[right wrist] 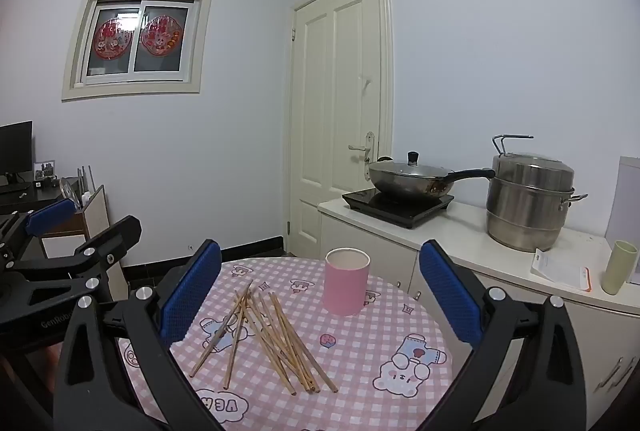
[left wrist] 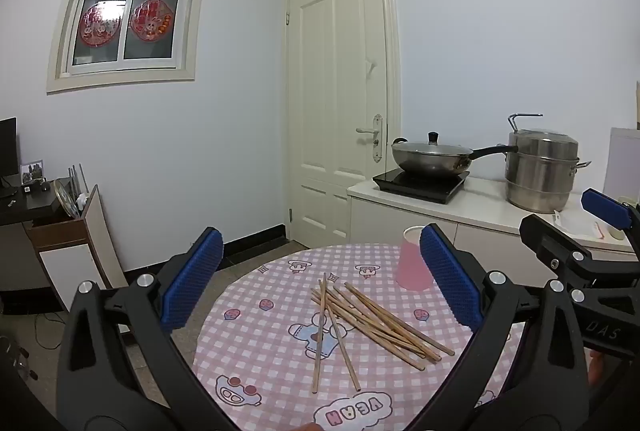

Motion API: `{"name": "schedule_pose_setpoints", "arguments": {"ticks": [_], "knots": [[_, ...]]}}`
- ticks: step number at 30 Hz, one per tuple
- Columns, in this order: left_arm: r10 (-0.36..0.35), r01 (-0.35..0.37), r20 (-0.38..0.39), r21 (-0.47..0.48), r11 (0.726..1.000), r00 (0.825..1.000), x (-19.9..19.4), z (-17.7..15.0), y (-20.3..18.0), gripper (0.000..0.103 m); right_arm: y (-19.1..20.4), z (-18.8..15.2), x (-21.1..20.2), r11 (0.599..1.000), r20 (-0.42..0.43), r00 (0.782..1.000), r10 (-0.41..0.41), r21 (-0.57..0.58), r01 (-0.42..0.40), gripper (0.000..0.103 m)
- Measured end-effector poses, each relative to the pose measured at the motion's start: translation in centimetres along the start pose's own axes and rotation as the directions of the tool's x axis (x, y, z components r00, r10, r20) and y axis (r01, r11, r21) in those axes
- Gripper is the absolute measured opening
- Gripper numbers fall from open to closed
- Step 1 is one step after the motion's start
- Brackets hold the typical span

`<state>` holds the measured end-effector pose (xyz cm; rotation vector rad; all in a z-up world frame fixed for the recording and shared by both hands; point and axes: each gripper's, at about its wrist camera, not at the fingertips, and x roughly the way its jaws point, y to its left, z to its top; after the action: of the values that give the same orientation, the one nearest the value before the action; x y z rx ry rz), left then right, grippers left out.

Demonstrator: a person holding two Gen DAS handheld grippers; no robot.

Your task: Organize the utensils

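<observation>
Several wooden chopsticks (left wrist: 368, 319) lie in a loose pile on the round table with a pink checked cloth (left wrist: 272, 347); the pile also shows in the right wrist view (right wrist: 272, 339). A pink cup (left wrist: 412, 259) stands upright behind them, open end up, and appears in the right wrist view (right wrist: 346, 281). My left gripper (left wrist: 320, 287) is open and empty, held above the near side of the table. My right gripper (right wrist: 320, 291) is open and empty beside it; it appears at the right edge of the left wrist view (left wrist: 576, 227). The left gripper appears at the left edge of the right wrist view (right wrist: 88, 227).
A white counter (right wrist: 480, 251) to the right holds an induction hob with a lidded wok (right wrist: 412, 179), a steel steamer pot (right wrist: 528, 199), a green cup (right wrist: 620, 267) and a paper. A door (right wrist: 340, 119) stands behind. A dark desk and cabinet (left wrist: 60, 231) stand at left.
</observation>
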<state>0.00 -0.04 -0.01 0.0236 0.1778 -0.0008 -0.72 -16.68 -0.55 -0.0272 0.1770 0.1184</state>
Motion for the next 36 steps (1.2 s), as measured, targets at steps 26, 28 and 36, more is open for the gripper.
{"name": "schedule_pose_setpoints", "arguments": {"ticks": [26, 28, 36], "knots": [[0.004, -0.004, 0.003, 0.002, 1.0, 1.0, 0.04, 0.16, -0.14, 0.097, 0.04, 0.15, 0.07, 1.0, -0.002, 1.0, 0.0, 0.001, 0.0, 0.096], [0.003, -0.003, 0.002, 0.001, 1.0, 1.0, 0.18, -0.01, -0.16, 0.097, 0.06, 0.21, 0.09, 1.0, -0.002, 1.0, -0.001, 0.001, 0.001, 0.096], [0.005, -0.005, 0.003, 0.002, 1.0, 1.0, -0.1, 0.08, -0.74, 0.097, -0.1, -0.11, -0.16, 1.0, -0.002, 1.0, -0.001, 0.001, 0.001, 0.096]]}}
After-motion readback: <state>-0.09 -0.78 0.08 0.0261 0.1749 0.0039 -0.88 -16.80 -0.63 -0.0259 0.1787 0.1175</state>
